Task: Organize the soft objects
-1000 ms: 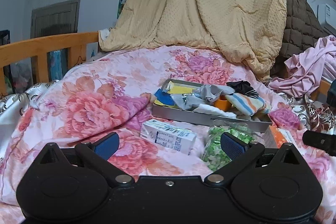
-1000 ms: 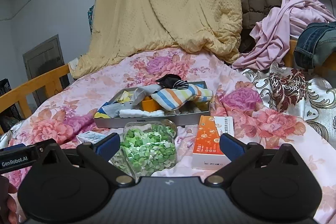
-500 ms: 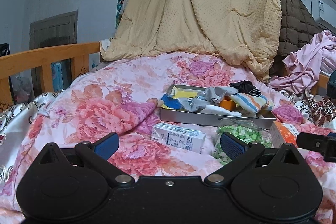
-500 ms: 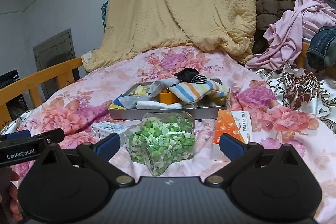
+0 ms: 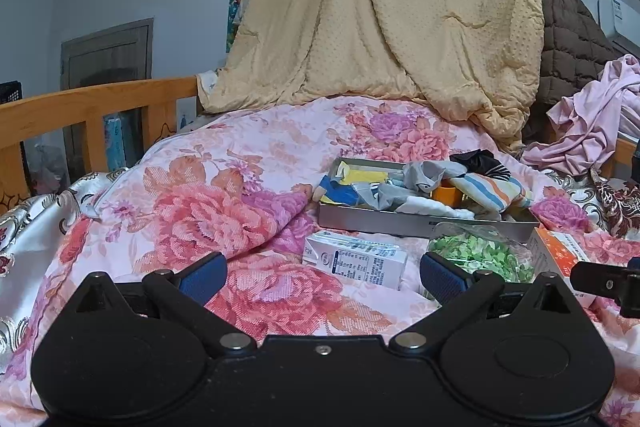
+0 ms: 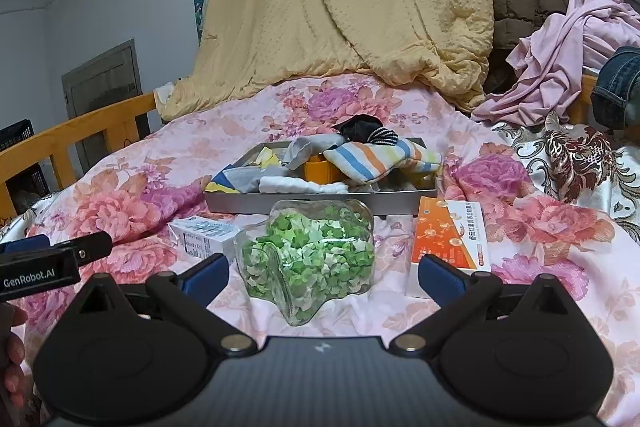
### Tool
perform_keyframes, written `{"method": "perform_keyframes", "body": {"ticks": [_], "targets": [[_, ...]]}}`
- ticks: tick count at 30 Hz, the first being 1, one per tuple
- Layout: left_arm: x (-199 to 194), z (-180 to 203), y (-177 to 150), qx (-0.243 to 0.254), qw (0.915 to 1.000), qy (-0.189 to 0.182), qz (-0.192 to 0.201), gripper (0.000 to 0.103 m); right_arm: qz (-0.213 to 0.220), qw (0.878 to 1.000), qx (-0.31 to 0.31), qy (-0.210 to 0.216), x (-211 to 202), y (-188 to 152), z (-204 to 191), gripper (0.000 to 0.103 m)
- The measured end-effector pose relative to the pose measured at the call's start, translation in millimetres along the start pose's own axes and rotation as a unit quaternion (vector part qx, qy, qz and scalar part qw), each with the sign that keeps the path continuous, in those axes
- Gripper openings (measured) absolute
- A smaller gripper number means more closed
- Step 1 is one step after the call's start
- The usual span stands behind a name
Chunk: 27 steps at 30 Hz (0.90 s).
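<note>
Since a second earlier both views had drawn back and risen a little, so the clear plastic jar of green paper stars (image 6: 310, 259) sat lower and larger before the right claw (image 6: 322, 273). Both the right claw and the left claw (image 5: 322, 277) stood wide, holding nothing. Soft socks and cloths, among them a striped sock (image 6: 380, 159), lay heaped in the grey metal tray (image 6: 312, 201) on the floral bed quilt (image 5: 224, 199), beside a white carton (image 5: 356, 259) and an orange box (image 6: 452, 237). Whether sorting was starting or ending could not be judged; any further grasp would call for reaching past the jar to the tray.
</note>
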<state>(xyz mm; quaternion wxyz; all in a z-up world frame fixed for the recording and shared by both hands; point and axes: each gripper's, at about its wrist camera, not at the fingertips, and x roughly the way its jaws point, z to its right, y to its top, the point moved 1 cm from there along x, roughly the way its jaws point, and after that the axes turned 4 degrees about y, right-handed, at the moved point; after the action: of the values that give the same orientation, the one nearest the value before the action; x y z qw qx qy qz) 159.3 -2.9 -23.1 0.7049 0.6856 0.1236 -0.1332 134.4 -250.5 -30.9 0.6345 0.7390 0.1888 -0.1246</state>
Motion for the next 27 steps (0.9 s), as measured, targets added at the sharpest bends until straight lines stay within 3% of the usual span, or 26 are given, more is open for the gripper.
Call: {"method": "perform_keyframes", "body": {"ticks": [27], "targets": [[-9.5,6.2,0.3,0.013,0.9992,-0.037,0.002,0.102,-0.012,1.0,-0.008,-0.016,3.4,-3.5,1.2,0.103]]}}
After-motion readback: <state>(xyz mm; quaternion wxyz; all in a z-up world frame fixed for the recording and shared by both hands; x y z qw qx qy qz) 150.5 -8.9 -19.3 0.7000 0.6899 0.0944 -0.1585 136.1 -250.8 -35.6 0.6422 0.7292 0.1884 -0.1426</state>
